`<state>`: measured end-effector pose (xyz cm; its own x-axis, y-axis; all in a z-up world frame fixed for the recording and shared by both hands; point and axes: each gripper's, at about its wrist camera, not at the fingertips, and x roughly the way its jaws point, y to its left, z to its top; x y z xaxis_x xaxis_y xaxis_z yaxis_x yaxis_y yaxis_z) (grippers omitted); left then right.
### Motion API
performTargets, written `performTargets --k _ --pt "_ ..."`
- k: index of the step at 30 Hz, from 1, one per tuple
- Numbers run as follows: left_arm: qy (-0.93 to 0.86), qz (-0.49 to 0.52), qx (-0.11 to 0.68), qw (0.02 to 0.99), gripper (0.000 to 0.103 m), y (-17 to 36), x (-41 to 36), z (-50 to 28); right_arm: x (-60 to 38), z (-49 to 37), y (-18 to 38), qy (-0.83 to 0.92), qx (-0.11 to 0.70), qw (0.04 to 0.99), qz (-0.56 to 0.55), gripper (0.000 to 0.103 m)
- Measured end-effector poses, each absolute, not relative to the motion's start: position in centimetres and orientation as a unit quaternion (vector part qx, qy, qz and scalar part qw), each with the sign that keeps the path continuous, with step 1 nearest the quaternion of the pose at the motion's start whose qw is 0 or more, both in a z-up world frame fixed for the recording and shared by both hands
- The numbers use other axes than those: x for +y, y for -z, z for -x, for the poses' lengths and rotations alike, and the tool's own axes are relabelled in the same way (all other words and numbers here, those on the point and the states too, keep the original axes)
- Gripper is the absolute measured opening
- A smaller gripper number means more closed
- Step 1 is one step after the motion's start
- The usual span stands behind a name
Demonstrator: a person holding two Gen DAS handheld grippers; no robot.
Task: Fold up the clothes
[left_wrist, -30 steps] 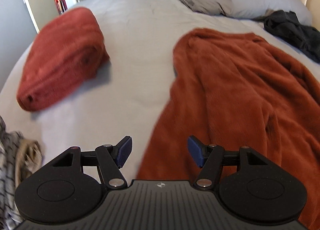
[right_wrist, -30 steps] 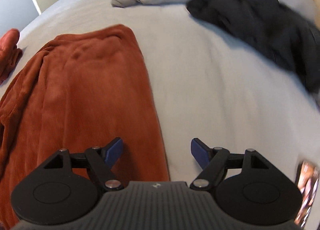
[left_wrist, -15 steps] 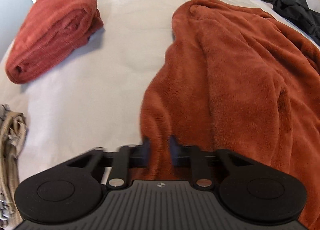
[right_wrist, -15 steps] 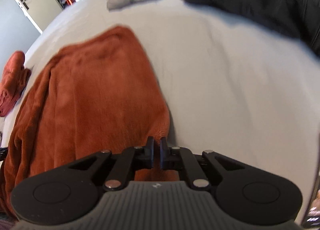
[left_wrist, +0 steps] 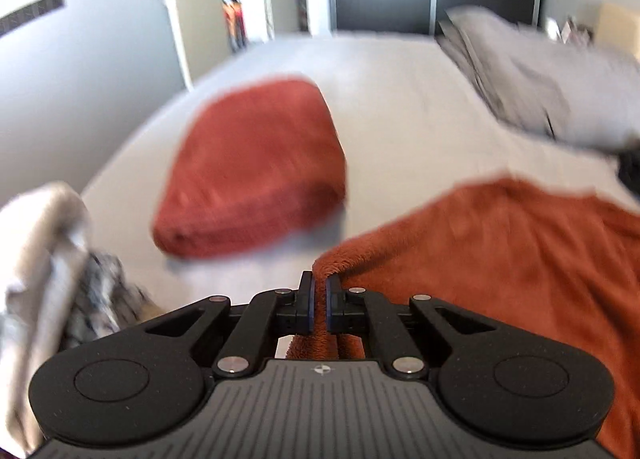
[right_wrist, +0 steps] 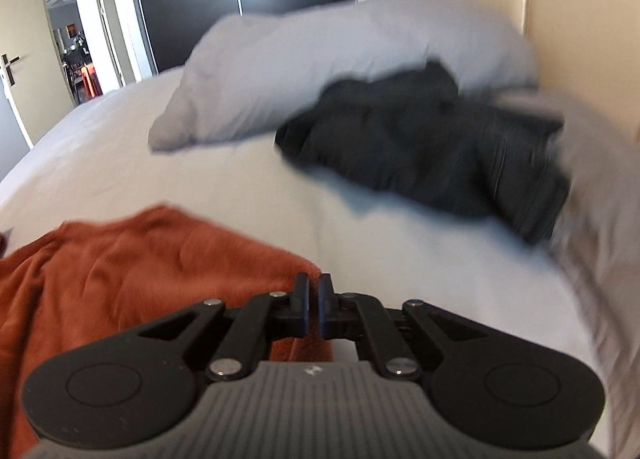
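At the bottom centre of the left wrist view, the left gripper (left_wrist: 319, 301) was clamped on a corner of the rust-orange fleece garment (left_wrist: 500, 259), a pinch of pile standing up between its blue pads. The garment spread from the jaws to the right edge of the frame, draped over the pale grey bed (left_wrist: 400, 107). Above and left of the jaws lay a folded red garment (left_wrist: 256, 171), apart from the held one. A heap of pale and patterned fabric (left_wrist: 52, 259) filled the lower left.

In the right wrist view, the right gripper (right_wrist: 313, 305) was closed on the same garment's (right_wrist: 120, 259) other corner, the fabric running off to the lower left. Beyond, right of centre, a crumpled black garment (right_wrist: 432, 143) lay against a grey pillow (right_wrist: 320, 59); both were blurred.
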<state>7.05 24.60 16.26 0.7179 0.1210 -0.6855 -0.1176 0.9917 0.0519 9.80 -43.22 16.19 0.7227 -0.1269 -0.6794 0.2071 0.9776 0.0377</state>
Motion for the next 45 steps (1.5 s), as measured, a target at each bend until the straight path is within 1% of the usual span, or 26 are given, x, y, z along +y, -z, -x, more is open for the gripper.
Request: performTargets --k 4,7,10,15,18,20,21,22,23,24,25,26,28,31,35,38,41,45 --pt "-0.083 -0.014 0.356 0.931 0.003 -17.3 24.9 -8.7 -43.9 -12.8 -18.1 0.108 0.345 0.932 -0.01 0.005" --pt "-0.102 -0.029 0.362 0.926 0.003 -16.9 24.9 -10.6 -44.2 -15.5 -17.9 0.129 0.349 0.928 0.032 0.005" --pt "-0.128 -0.057 0.379 0.915 0.003 -15.3 25.2 -12.6 -45.0 -18.0 -15.9 0.152 0.372 0.913 0.071 0.005" --pt "-0.155 -0.133 0.424 0.883 0.003 -11.0 25.6 -14.8 -47.9 -20.9 -11.6 0.181 0.421 0.885 0.088 0.005" --pt "-0.142 -0.164 0.429 0.877 0.004 -9.5 25.3 -15.4 -48.4 -21.8 -9.1 0.171 0.447 0.871 0.109 0.005" --pt "-0.126 -0.184 0.432 0.874 0.006 -8.9 24.7 -15.6 -48.9 -22.1 -7.8 0.159 0.466 0.865 0.097 0.006" --pt "-0.119 -0.193 0.43 0.874 0.009 -8.9 24.3 -15.5 -49.1 -22.2 -7.6 0.158 0.469 0.864 0.086 0.009" --pt "-0.111 -0.196 0.431 0.874 0.015 -9.0 23.9 -15.6 -49.2 -22.3 -7.5 0.159 0.471 0.864 0.077 0.009" --pt "-0.102 -0.193 0.43 0.876 0.025 -9.3 23.5 -15.6 -49.2 -22.3 -7.6 0.162 0.468 0.865 0.074 0.014" --pt "-0.091 -0.186 0.425 0.881 0.034 -9.9 23.2 -15.5 -49.1 -22.3 -7.9 0.165 0.463 0.868 0.071 0.03" --pt "-0.081 -0.179 0.416 0.888 0.052 -10.5 22.8 -15.3 -48.9 -22.2 -8.3 0.165 0.453 0.873 0.068 0.041" --pt "-0.071 -0.172 0.402 0.896 0.059 -11.2 22.3 -15.1 -48.7 -22.0 -8.8 0.161 0.439 0.882 0.062 0.05" --pt "-0.047 -0.163 0.378 0.91 0.059 -12.5 21.0 -15.0 -48.0 -21.9 -9.8 0.144 0.415 0.897 0.048 0.05" --pt "-0.017 -0.139 0.365 0.92 0.059 -13.0 19.0 -16.0 -46.3 -22.4 -10.7 0.1 0.393 0.914 0.032 0.049" --pt "0.023 -0.134 0.373 0.918 0.059 -11.2 16.5 -18.7 -43.2 -23.7 -10.2 0.027 0.391 0.92 0.03 0.05" --pt "0.045 -0.142 0.384 0.911 0.059 -9.2 14.9 -20.8 -41.0 -24.8 -9.1 -0.026 0.394 0.918 0.029 0.054" --pt "0.064 -0.14 0.393 0.907 0.059 -7.5 13.6 -22.1 -38.8 -25.8 -7.9 -0.068 0.396 0.914 0.05 0.06" --pt "0.09 -0.133 0.401 0.902 0.059 -5.2 12.7 -23.5 -37.3 -27.1 -6.2 -0.085 0.404 0.908 0.07 0.065"
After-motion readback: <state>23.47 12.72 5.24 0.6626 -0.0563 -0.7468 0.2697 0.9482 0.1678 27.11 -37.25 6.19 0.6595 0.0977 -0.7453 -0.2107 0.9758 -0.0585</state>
